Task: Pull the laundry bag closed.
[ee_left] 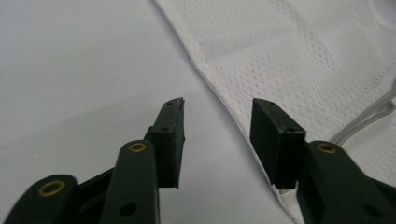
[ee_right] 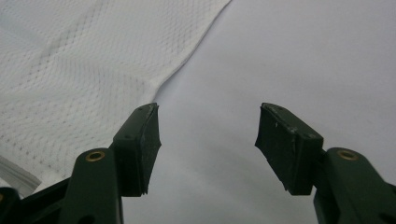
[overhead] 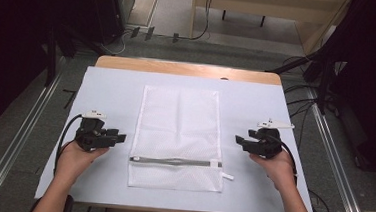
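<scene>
Mesh bag lies flat at the centre of the white-covered surface, long axis running from 12 to 6 o'clock, with its grey zip crossing near the 6 o'clock end and a small white pull tab sticking out toward 4 o'clock. Laid out smooth like this, both long edges are free to be reached from the sides.

Left gripper sits at 9 o'clock of the bag, right gripper at 3 o'clock, each just beside an edge and pointing inward, held low over the surface by a hand. That mirrored stance looks like a setup for taking both sides at once.

In the left gripper view the jaws stand apart with nothing between them; the bag's edge runs through the gap ahead and passes under the right-hand jaw. In the right gripper view the jaws are spread wider, also empty, and the bag's edge lies off toward 11 o'clock, near the left-hand jaw, with bare surface in the gap.

Neither gripper touches the mesh, as far as I can tell. The thin fabric lies tight to the surface, so pinching an edge likely needs a low, sliding approach.
</scene>
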A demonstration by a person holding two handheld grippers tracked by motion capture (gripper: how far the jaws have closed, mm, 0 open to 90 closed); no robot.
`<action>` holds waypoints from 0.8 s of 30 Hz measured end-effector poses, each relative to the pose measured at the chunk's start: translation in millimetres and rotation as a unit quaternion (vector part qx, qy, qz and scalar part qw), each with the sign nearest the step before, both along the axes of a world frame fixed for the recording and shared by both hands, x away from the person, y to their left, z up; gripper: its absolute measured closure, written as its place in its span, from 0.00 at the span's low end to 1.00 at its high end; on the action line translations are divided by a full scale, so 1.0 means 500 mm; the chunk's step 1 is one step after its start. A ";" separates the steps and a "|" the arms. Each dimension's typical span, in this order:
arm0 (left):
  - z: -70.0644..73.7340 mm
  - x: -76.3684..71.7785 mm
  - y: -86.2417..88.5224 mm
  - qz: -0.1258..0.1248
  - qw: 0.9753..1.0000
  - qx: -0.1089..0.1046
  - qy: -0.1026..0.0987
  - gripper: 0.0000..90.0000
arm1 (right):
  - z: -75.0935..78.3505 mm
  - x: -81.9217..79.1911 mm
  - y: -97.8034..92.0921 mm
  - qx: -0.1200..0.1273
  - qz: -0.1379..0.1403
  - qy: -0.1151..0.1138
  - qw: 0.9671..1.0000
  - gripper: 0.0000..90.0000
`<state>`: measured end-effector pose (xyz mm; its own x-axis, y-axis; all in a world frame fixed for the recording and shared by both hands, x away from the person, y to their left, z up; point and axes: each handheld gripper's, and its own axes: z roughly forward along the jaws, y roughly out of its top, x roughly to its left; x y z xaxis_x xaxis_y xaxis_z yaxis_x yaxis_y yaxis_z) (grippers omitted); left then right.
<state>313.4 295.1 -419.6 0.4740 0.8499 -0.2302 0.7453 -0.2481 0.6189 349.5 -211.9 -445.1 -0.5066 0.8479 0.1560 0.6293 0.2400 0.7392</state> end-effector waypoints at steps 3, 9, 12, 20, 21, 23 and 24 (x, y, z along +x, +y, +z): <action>-0.005 0.006 0.000 0.002 1.000 -0.001 0.019 0.50 | 0.004 0.001 0.004 0.008 0.011 -0.001 1.000 0.50; -0.006 0.005 -0.003 -0.003 1.000 -0.007 0.027 0.45 | -0.001 0.006 0.005 0.012 0.023 0.023 0.999 0.52; -0.007 0.004 -0.003 -0.006 1.000 -0.011 0.028 0.44 | 0.003 0.004 0.007 0.015 0.021 0.020 0.999 0.53; -0.007 0.002 -0.004 -0.014 0.999 -0.015 0.026 0.41 | 0.003 0.003 0.020 0.016 0.028 0.016 0.999 0.52; -0.006 0.001 -0.005 -0.015 0.999 -0.016 0.026 0.41 | 0.004 0.002 0.020 0.022 0.031 0.013 0.999 0.52; -0.004 -0.002 -0.007 -0.016 0.999 -0.016 0.022 0.40 | 0.007 0.001 0.021 0.022 0.031 0.008 0.999 0.52; -0.004 -0.002 -0.007 -0.017 0.999 -0.016 0.022 0.40 | 0.007 0.000 0.022 0.024 0.033 0.010 0.999 0.52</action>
